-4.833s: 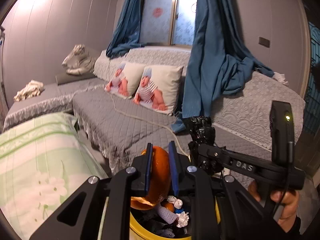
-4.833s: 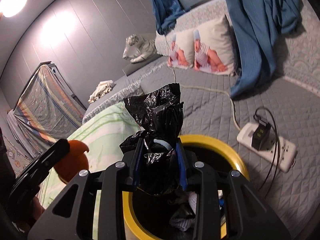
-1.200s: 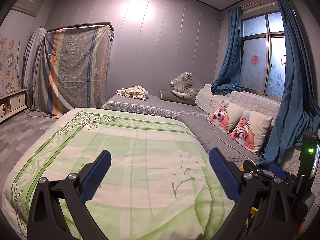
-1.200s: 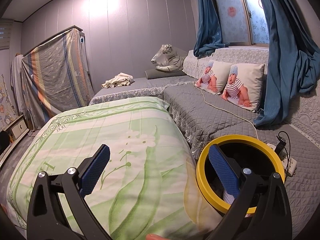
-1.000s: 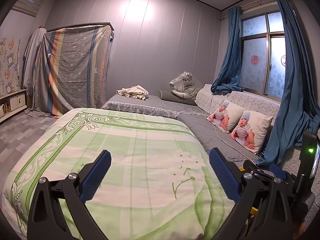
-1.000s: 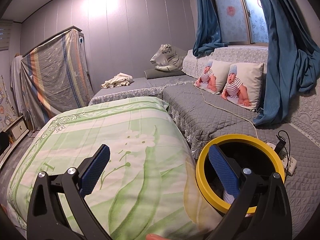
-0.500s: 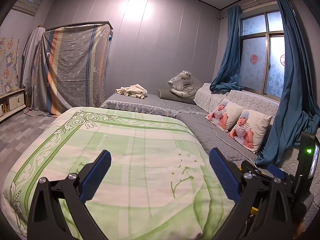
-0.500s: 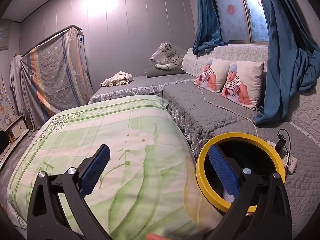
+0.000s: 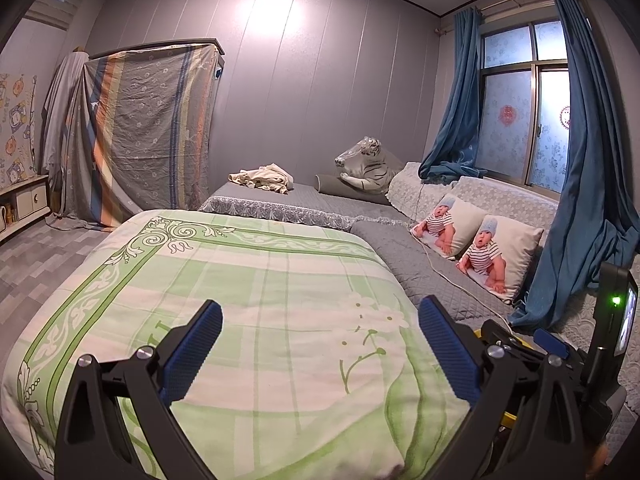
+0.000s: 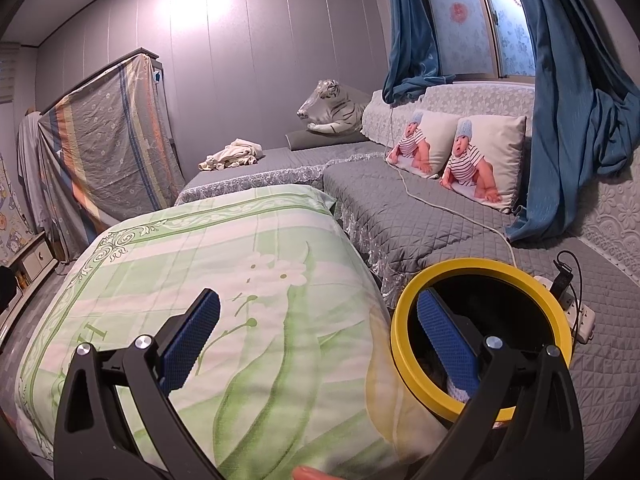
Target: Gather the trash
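A yellow-rimmed trash bin (image 10: 558,316) stands by the bed's right corner, dark inside, with a scrap of pale trash visible low down. My right gripper (image 10: 318,330) hovers open and empty over the green floral bedspread (image 10: 248,264), its right finger overlapping the bin's mouth. My left gripper (image 9: 320,340) is open and empty above the same bedspread (image 9: 256,280). In the left wrist view the right gripper's body (image 9: 560,364) sits at the lower right, hiding most of the bin, of which only a bit of yellow rim (image 9: 506,416) shows.
A grey quilted sofa (image 10: 420,208) wraps the right and back, with two baby-print pillows (image 10: 476,156), a toy tiger (image 10: 332,112) and crumpled cloth (image 10: 232,154). A power strip (image 10: 576,312) with cables lies beside the bin. Blue curtains (image 10: 576,120) hang right. A covered wardrobe (image 9: 144,128) stands left.
About five seconds ago each gripper was shut on trash over the bin, left on an orange piece, right on a black bag. Both now stand open and empty, barely shifting in the last second.
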`<state>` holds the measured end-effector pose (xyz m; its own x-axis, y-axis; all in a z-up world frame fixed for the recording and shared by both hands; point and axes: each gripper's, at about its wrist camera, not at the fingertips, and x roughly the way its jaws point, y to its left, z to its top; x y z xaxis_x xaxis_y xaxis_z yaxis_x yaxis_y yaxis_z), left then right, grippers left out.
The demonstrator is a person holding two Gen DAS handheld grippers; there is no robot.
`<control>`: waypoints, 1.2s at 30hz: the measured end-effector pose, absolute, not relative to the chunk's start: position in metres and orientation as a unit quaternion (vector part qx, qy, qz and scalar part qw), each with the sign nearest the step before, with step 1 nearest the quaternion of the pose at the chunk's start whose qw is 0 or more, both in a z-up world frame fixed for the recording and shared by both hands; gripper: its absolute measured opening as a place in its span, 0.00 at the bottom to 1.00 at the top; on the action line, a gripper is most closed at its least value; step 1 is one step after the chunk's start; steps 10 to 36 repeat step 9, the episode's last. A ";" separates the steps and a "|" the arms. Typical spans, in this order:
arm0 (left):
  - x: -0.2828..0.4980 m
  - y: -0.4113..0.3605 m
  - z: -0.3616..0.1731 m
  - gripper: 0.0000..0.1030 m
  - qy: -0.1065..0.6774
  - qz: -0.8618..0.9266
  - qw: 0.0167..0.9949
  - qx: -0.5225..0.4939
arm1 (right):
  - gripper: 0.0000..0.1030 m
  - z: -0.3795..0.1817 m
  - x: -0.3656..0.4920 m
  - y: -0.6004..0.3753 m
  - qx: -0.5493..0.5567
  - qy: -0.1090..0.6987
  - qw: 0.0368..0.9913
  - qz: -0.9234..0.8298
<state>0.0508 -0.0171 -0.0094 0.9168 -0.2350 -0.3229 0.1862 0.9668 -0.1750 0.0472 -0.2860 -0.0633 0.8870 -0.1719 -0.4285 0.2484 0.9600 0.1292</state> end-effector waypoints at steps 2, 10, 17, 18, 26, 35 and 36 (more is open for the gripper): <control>0.052 -0.017 -0.010 0.92 0.177 -0.112 0.975 -0.073 | 0.92 -0.063 0.047 -0.286 0.091 0.212 0.967 -0.109; 0.052 -0.017 -0.011 0.92 0.180 -0.114 0.974 -0.073 | 0.92 -0.064 0.048 -0.287 0.093 0.212 0.966 -0.111; 0.052 -0.017 -0.011 0.92 0.180 -0.114 0.974 -0.073 | 0.92 -0.064 0.048 -0.287 0.093 0.212 0.966 -0.111; 0.052 -0.017 -0.011 0.92 0.180 -0.114 0.974 -0.073 | 0.92 -0.064 0.048 -0.287 0.093 0.212 0.966 -0.111; 0.052 -0.017 -0.011 0.92 0.180 -0.114 0.974 -0.073 | 0.92 -0.064 0.048 -0.287 0.093 0.212 0.966 -0.111; 0.052 -0.017 -0.011 0.92 0.180 -0.114 0.974 -0.073 | 0.92 -0.064 0.048 -0.287 0.093 0.212 0.966 -0.111; 0.052 -0.017 -0.011 0.92 0.180 -0.114 0.974 -0.073 | 0.92 -0.064 0.048 -0.287 0.093 0.212 0.966 -0.111</control>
